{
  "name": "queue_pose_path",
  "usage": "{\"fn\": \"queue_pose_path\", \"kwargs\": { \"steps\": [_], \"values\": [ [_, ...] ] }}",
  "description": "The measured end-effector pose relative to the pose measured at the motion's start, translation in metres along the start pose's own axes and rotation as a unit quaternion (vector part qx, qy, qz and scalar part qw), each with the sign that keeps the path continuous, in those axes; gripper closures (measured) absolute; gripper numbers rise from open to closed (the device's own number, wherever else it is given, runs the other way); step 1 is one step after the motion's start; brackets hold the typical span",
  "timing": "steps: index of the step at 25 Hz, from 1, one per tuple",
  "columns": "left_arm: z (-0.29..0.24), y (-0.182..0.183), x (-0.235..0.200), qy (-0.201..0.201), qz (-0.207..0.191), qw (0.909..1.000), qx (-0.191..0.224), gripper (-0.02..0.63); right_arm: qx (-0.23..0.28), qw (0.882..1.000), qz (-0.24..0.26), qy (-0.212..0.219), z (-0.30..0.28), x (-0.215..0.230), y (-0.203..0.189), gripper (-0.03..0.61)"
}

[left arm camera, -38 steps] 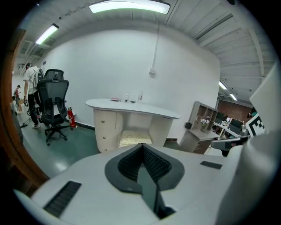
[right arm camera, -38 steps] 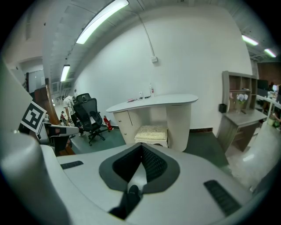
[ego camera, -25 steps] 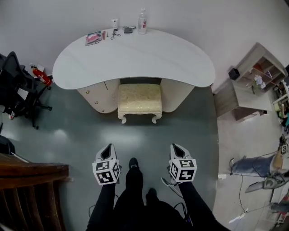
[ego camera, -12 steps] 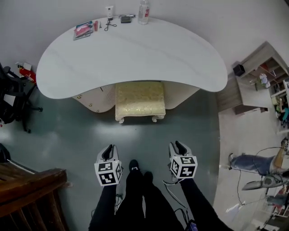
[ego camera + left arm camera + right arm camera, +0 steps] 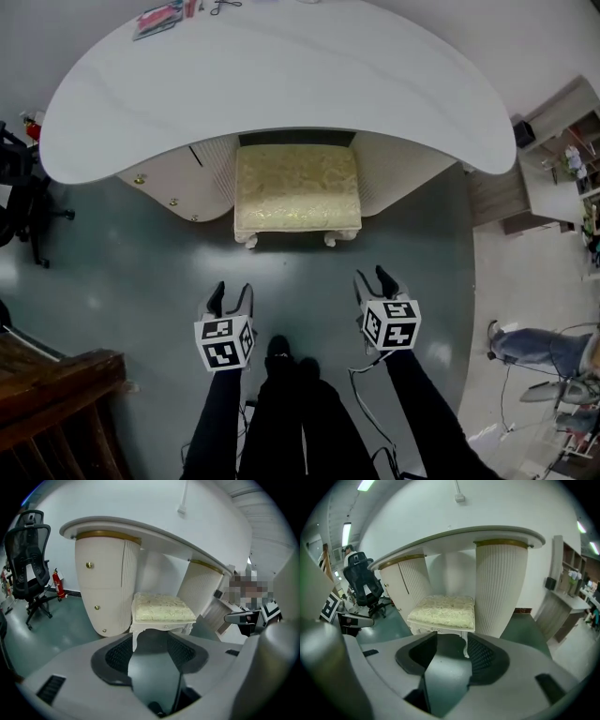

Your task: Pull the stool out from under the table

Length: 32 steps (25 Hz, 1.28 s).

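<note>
A cream stool (image 5: 297,191) with a patterned cushion and white legs stands tucked between the two pedestals of a white curved table (image 5: 272,84). The stool (image 5: 161,610) shows ahead in the left gripper view, and the same stool (image 5: 443,612) in the right gripper view. My left gripper (image 5: 230,294) hovers over the floor short of the stool's left front corner, its jaws opening with nothing between them. On the other side, my right gripper (image 5: 374,279) is a little nearer the stool's right front leg, its jaws also opening and empty.
A black office chair (image 5: 19,192) stands at the left by the table's end. A wooden piece (image 5: 52,394) fills the lower left corner. Shelving (image 5: 562,159) and a person's legs (image 5: 534,342) are on the right. Small items (image 5: 164,17) lie on the table's far edge.
The view has come closer to the table and stool. Both grippers moved forward toward the stool, and their jaws have parted from shut.
</note>
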<state>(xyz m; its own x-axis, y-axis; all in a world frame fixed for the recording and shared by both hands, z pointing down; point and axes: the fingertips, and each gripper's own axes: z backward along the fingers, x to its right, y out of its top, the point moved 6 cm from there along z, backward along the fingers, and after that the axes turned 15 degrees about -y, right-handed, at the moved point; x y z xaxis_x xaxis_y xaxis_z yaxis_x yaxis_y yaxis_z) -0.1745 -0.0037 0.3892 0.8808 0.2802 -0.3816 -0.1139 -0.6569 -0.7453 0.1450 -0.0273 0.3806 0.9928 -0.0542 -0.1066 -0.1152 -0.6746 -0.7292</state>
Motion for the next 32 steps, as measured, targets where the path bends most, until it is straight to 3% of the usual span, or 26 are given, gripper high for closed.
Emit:
{"fn": "queue_pose_path", "kwargs": {
  "steps": [3,9,19,32],
  "values": [
    [-0.031,-0.018,-0.017,0.007,0.002,1.0000,0.006,0.347,0.005,1.000,-0.004,0.004,-0.038,0.002,-0.015,0.379],
    [-0.091,-0.052,-0.053,0.018,0.003,0.9997,0.015,0.284,0.005,1.000,-0.017,-0.003,-0.107,0.010,-0.050,0.304],
    [-0.180,-0.089,-0.109,0.028,0.005,0.9994,0.022,0.272,0.017,0.999,-0.022,-0.016,-0.213,0.018,-0.090,0.272],
    [-0.262,-0.099,-0.163,0.029,-0.019,0.9984,0.044,0.267,0.076,0.997,-0.015,-0.023,-0.297,0.006,-0.115,0.272]
  ]
}}
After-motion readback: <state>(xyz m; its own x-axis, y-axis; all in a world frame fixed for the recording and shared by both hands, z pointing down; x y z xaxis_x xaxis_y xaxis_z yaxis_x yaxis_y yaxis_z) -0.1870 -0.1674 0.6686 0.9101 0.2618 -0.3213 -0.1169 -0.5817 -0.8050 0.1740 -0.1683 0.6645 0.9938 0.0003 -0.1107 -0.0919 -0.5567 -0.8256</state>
